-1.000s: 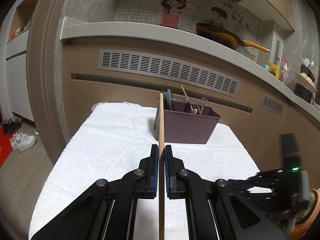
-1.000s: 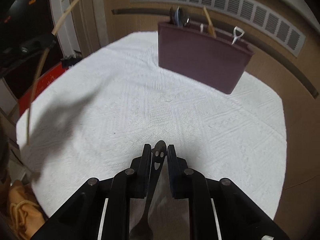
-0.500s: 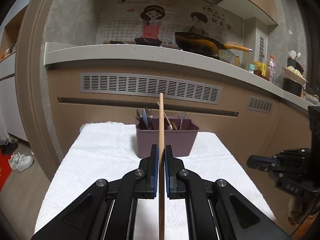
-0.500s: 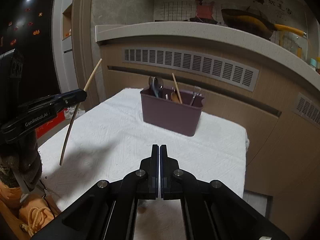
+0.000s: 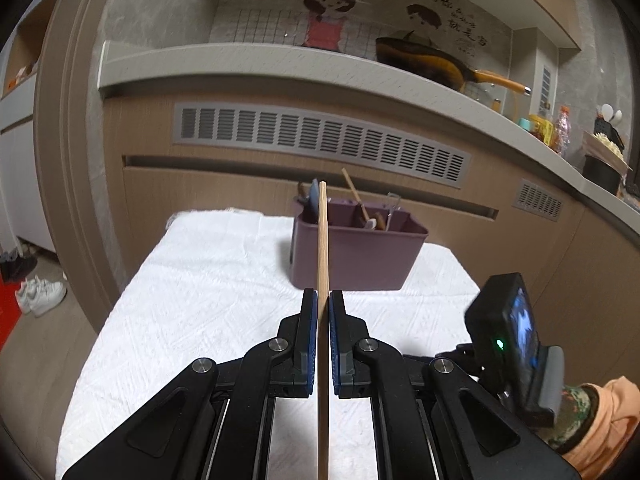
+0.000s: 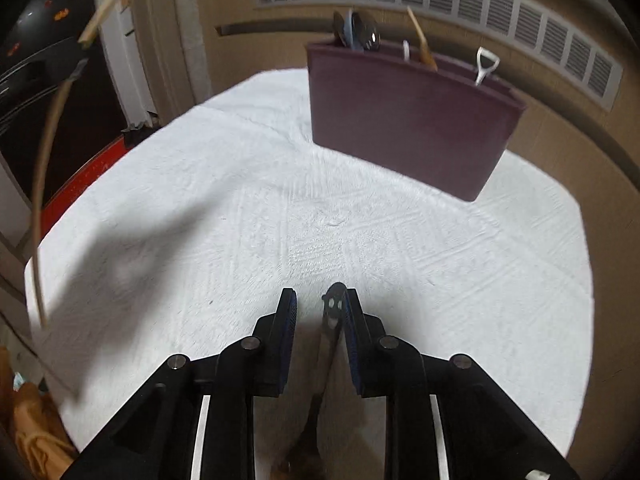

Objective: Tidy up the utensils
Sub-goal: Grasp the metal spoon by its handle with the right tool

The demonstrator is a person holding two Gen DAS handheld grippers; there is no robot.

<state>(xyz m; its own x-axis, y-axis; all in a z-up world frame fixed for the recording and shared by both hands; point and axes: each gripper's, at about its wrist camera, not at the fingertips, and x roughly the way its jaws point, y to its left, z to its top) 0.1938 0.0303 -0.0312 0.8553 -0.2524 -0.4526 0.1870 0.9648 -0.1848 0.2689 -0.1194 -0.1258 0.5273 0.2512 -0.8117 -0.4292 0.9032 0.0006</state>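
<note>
My left gripper (image 5: 323, 300) is shut on a long wooden chopstick (image 5: 322, 248) that points at the maroon utensil caddy (image 5: 356, 254) on the white cloth. The caddy holds several utensils. In the right wrist view the caddy (image 6: 408, 120) stands at the far side of the table. My right gripper (image 6: 318, 304) is open, with a dark metal utensil handle (image 6: 333, 312) bearing a smiley cutout leaning against its right finger. The left gripper's chopstick (image 6: 48, 152) shows at the left edge.
A white textured cloth (image 5: 208, 280) covers the small table, which stands against a wooden cabinet with a grey vent (image 5: 320, 140). A counter above holds a pan (image 5: 424, 64). Shoes (image 5: 40, 294) lie on the floor at left.
My right gripper dipped toward the table and its jaws went from shut to open around the metal utensil. My left gripper tilted down slightly, still holding the chopstick.
</note>
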